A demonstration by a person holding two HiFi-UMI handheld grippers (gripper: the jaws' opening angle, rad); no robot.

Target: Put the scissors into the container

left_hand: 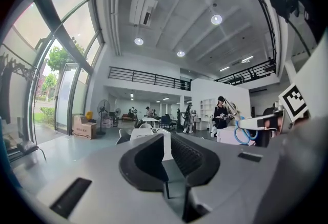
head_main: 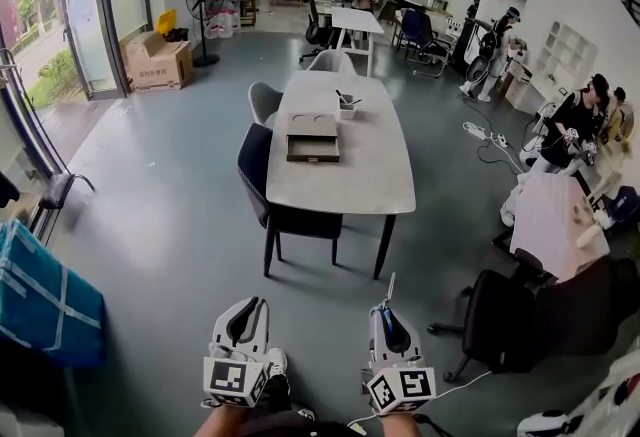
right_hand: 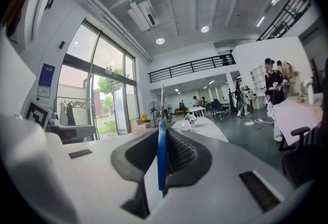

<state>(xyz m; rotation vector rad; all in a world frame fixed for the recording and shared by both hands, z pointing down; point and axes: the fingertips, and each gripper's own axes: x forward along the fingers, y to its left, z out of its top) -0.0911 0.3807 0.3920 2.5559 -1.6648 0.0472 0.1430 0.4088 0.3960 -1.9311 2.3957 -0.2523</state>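
My right gripper [head_main: 391, 317] is shut on the scissors [right_hand: 162, 156]. Their blue handle is pinched edge-on between the pads and the thin metal blade [head_main: 390, 287] sticks out beyond the jaws. My left gripper [head_main: 247, 320] is beside it with its jaws close together and nothing between them. Both are held low over the grey floor, well short of the long white table [head_main: 372, 175]. A small white container [head_main: 347, 105] with dark utensils in it stands toward the table's far end, also seen as a container [right_hand: 190, 121] in the right gripper view.
A brown box [head_main: 313, 137] lies on the table's middle. Dark chairs [head_main: 262, 170] stand at its left side, and an office chair [head_main: 520, 320] is to my right. A blue bag [head_main: 40, 300] is at my left. Several people work at the room's far and right sides.
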